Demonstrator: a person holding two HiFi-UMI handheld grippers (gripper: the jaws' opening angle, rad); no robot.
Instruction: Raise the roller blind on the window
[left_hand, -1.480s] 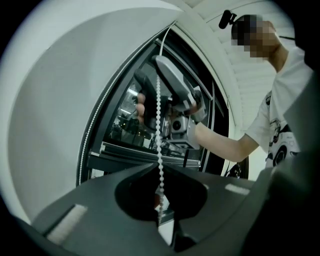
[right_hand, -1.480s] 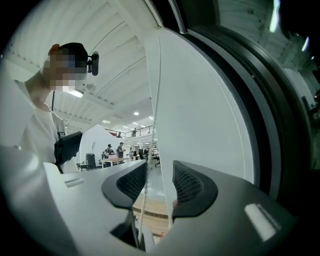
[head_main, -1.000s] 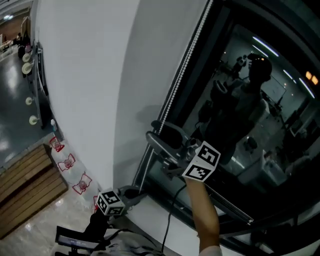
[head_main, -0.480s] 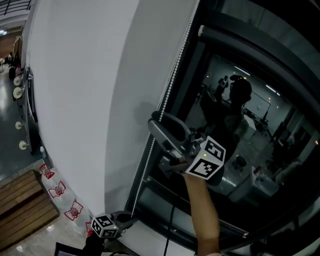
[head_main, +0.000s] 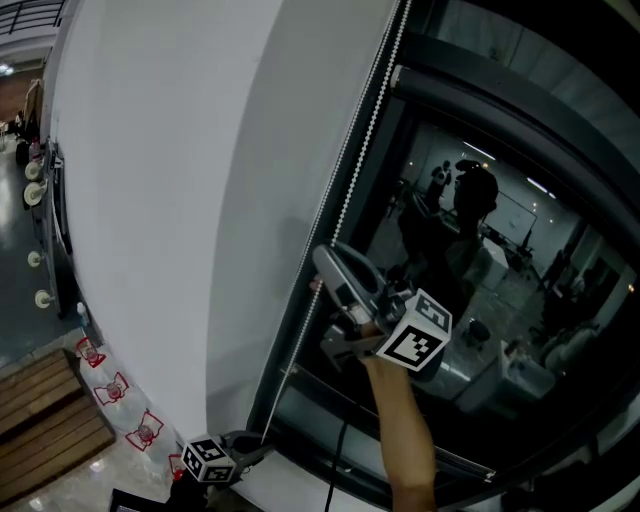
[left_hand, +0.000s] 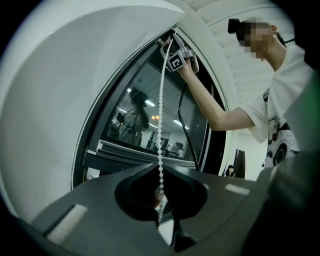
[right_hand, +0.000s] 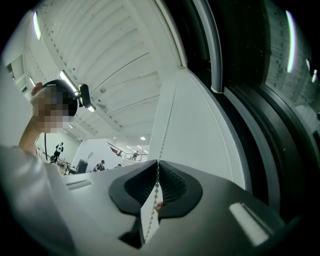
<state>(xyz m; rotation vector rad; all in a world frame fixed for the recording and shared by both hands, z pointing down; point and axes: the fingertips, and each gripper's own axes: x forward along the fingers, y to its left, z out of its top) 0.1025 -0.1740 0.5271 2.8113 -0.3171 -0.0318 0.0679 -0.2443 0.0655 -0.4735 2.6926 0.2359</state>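
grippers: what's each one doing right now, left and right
left gripper: closed on the bead chain
right gripper: jaws just closed on the same bead chain, higher up

The bead chain (head_main: 356, 150) hangs along the left edge of the window (head_main: 500, 260), with the wall (head_main: 150, 200) to its left. The right gripper (head_main: 328, 262), its jaws just closed on the chain, sits high. The left gripper (head_main: 258, 442) grips the chain below, near the window's bottom corner. Wooden boards (head_main: 40, 420) lie left of the wall's foot.
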